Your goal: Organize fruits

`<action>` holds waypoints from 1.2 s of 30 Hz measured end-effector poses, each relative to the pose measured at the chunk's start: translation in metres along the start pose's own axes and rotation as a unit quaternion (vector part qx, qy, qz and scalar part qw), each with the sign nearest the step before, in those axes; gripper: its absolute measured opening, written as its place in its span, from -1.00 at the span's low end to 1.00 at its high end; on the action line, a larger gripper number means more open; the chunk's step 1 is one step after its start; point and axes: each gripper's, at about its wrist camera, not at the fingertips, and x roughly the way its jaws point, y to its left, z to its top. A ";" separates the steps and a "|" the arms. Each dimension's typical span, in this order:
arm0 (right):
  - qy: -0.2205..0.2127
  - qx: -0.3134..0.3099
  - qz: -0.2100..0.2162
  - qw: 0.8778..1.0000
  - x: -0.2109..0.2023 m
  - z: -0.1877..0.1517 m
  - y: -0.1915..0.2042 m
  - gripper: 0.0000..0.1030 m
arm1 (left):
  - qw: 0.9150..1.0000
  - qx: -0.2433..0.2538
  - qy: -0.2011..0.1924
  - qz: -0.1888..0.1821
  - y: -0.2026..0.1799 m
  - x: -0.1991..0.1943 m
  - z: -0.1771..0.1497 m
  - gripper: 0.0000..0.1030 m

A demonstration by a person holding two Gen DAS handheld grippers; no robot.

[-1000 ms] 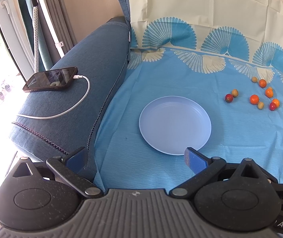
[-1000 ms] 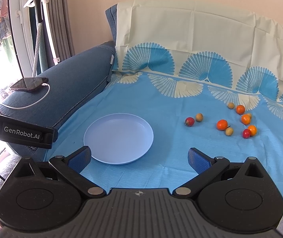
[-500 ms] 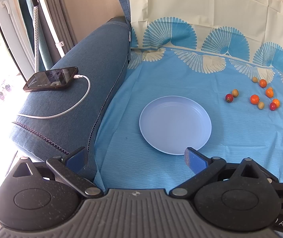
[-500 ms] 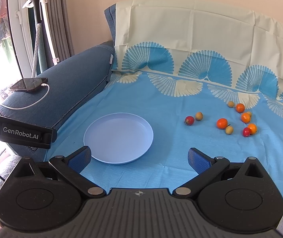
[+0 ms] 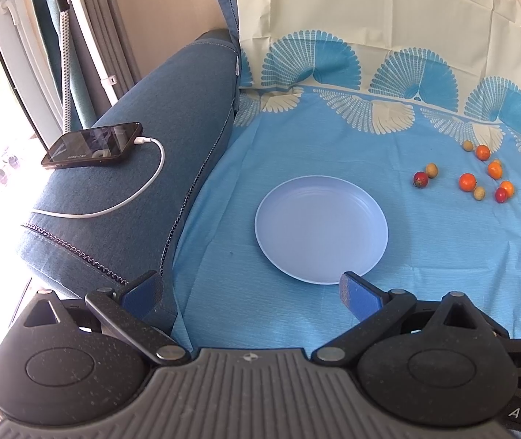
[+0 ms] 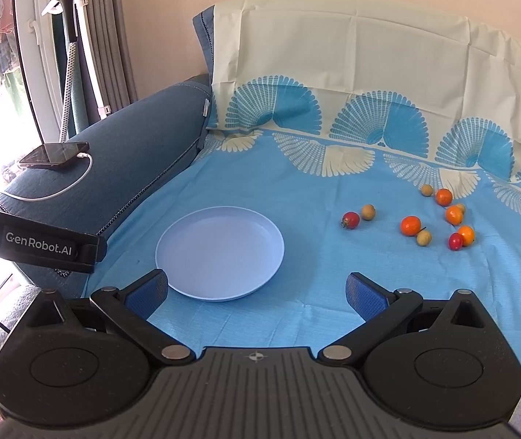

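Observation:
A pale blue plate [image 5: 289,197] [image 6: 187,241] lies empty on the blue sheet. Several small fruits lie to its right: a red tomato [image 5: 420,179] [image 6: 350,220], an orange one [image 5: 467,182] [image 6: 410,225], tan round ones [image 6: 423,237] and others in a loose cluster. My left gripper [image 5: 249,289] is open and empty, at the plate's near edge. My right gripper [image 6: 256,289] is open and empty, near the plate's front rim. The left gripper's body [image 6: 37,245] shows at the left of the right wrist view.
A dark blue sofa armrest [image 5: 150,139] stands on the left with a phone [image 5: 92,145] [image 6: 55,154] and its white charging cable [image 5: 128,197]. A sheet-covered backrest [image 6: 370,73] rises behind. A garment steamer pole [image 6: 70,58] and window stand far left.
Both views have shifted very slightly; the fruits and plate have not moved. Both grippers stay open and empty.

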 end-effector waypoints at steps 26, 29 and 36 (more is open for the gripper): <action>-0.022 0.062 -0.027 0.997 -0.010 -0.006 -0.041 0.99 | 0.999 0.036 0.001 -0.034 -0.039 -0.009 0.010 0.99; -0.031 0.076 -0.050 0.995 -0.011 -0.008 -0.059 0.99 | 0.998 0.047 0.001 -0.042 -0.057 -0.005 0.016 0.99; -0.044 0.118 -0.138 0.982 -0.008 -0.018 -0.128 0.99 | 0.993 0.067 0.015 -0.100 -0.118 0.022 0.048 0.99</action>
